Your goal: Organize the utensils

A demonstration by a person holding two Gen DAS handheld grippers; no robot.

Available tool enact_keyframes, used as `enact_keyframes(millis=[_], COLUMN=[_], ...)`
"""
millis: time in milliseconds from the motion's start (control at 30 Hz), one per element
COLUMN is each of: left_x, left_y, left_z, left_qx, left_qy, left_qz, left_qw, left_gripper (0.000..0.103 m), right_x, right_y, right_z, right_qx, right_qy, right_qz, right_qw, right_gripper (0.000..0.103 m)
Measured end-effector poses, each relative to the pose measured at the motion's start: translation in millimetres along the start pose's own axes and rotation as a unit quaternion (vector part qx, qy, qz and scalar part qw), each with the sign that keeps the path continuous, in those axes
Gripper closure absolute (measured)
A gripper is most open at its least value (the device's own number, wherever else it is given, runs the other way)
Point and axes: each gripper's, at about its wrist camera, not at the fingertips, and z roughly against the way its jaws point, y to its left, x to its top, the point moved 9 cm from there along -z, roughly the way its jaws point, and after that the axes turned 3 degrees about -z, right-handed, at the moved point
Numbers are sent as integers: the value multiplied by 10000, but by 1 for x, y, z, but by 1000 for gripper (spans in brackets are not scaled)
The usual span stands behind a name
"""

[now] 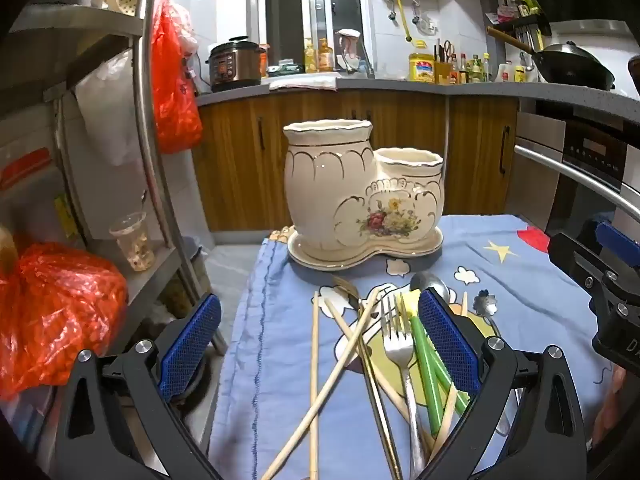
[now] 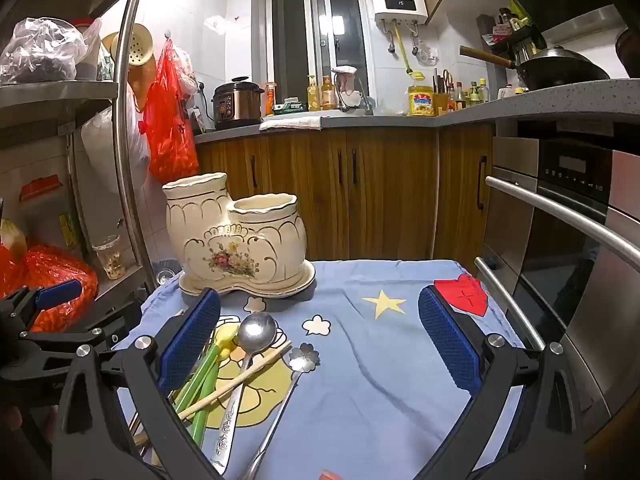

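A cream ceramic utensil holder (image 1: 360, 196) with two cups stands on its saucer at the far edge of the blue cloth; it also shows in the right wrist view (image 2: 236, 240). Loose utensils lie in a pile near me: wooden chopsticks (image 1: 316, 380), a steel fork (image 1: 398, 348), green utensils (image 1: 426, 372), a large spoon (image 2: 256, 334) and a flower-headed spoon (image 2: 305, 357). My left gripper (image 1: 320, 344) is open above the pile, holding nothing. My right gripper (image 2: 320, 342) is open and empty, with the spoons between its fingers' span.
A metal shelf rack (image 1: 148, 120) with red bags (image 1: 52, 312) and a plastic cup (image 1: 134, 242) stands left of the table. An oven with a steel handle (image 2: 560, 216) is at the right. Wooden cabinets (image 2: 360, 184) and the counter are behind.
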Motion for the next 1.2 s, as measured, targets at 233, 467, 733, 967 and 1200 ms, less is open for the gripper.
enact_keyframes(millis=[233, 467, 733, 967, 1200], left_x=[0, 0, -5, -4, -5], left_y=[-6, -1, 0, 1, 1], left_z=[2, 1, 0, -2, -3], left_qx=[-9, -15, -32, -33, -34], left_qy=[-4, 18, 20, 45, 56], left_qz=[1, 48, 48, 55, 55], left_qw=[10000, 10000, 10000, 10000, 10000], left_gripper=[5, 5, 5, 5, 5], right_x=[0, -1, -2, -2, -4], right_y=[1, 2, 3, 5, 5], right_z=[0, -1, -2, -1, -3], right_qx=[-12, -2, 4, -2, 9], right_qy=[-21, 25, 20, 22, 42], right_qz=[35, 31, 37, 44, 52], right_qw=[10000, 10000, 10000, 10000, 10000], right_gripper=[5, 5, 5, 5, 5])
